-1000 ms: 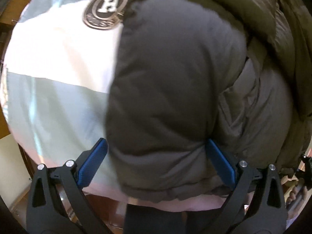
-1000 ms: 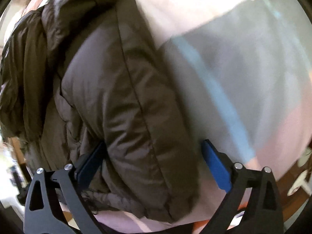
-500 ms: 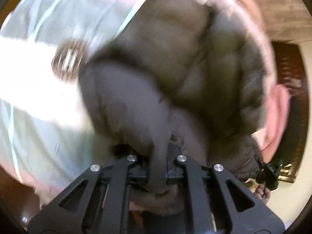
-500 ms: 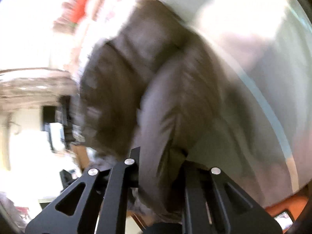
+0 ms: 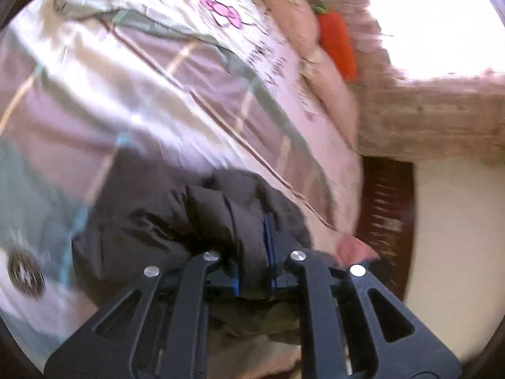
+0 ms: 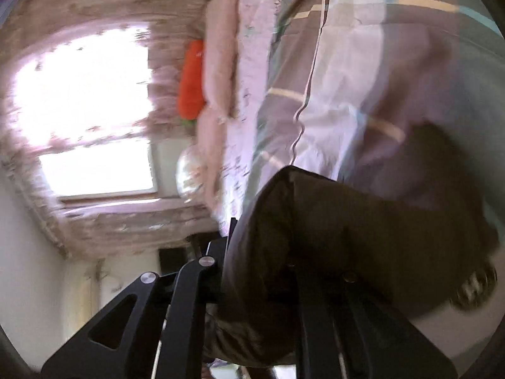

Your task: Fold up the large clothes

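A dark olive-brown puffer jacket (image 5: 176, 221) is lifted over the bed. My left gripper (image 5: 252, 252) is shut on a bunched fold of it, with the blue pads pressed into the fabric. In the right wrist view the same jacket (image 6: 347, 237) hangs over and hides my right gripper (image 6: 262, 271), whose jaws are closed on its edge. Both views are blurred and tilted.
The bed carries a pink, grey and mint striped quilt (image 5: 157, 88) with a round badge (image 5: 25, 276). Pink pillows (image 5: 315, 47) and an orange carrot plush (image 5: 337, 44) lie at the head. A bright curtained window (image 6: 82, 94) and the dark wooden bed frame (image 5: 388, 214) are beyond.
Both grippers went from open around the jacket to shut on it, then lifted and swung it up. The views now show the far end of the bed and the window.
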A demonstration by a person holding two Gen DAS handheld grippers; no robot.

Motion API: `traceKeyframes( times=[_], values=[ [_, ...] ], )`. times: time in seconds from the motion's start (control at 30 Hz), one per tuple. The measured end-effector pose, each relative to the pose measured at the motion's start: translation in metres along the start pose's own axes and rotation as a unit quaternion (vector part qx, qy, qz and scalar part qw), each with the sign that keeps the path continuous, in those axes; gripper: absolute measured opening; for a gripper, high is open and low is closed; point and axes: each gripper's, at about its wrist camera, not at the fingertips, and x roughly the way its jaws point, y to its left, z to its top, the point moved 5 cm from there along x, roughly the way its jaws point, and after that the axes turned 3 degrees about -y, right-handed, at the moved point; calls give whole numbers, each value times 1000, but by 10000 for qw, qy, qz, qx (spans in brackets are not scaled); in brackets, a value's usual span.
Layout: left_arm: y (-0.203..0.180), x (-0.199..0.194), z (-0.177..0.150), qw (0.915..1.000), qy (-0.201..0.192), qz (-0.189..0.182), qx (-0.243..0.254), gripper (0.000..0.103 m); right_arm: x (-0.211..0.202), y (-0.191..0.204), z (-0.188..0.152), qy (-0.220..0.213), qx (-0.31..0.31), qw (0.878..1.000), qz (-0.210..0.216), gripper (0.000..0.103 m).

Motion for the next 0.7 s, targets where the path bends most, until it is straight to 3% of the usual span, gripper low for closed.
traceKeyframes(
  times=[0.13,0.27,0.33,0.37,0.43,0.5,0.53,0.57,0.6,0.63,0.67,0.7],
  values=[
    [12,60,43,9965,-111,753,-342,17,64,-3,22,-79,-224,9956,-904,16],
    [69,104,40,9895,132,1166,-839,18,103,-42,22,172,-163,9891,-1451,22],
    [89,117,35,9872,357,1014,-1182,19,113,-65,26,329,270,9886,-1447,23],
    [97,117,35,9853,415,765,-1472,21,112,-72,28,378,466,9888,-1366,24],
    [105,113,45,9808,475,408,-1845,25,105,-74,39,353,721,9926,-915,31],
    [104,102,67,9814,275,207,-1889,28,92,-59,50,216,564,9962,-627,55],
    [98,90,76,9839,101,199,-1772,36,86,-50,56,96,446,9975,-549,59],
    [90,71,91,9875,-293,346,-1508,60,78,-43,61,-71,308,9980,-551,65],
    [84,54,102,9878,-689,504,-1305,75,66,-31,69,-458,16,9967,-670,79],
    [74,25,112,9837,-1275,665,-1082,89,51,-19,76,-960,-368,9907,-890,87],
    [66,8,115,9809,-1568,672,-937,89,42,-10,80,-1282,-644,9838,-1080,96],
    [50,-6,116,9816,-1666,669,-655,89,32,4,79,-1482,-1040,9749,-1297,97]
  ],
)
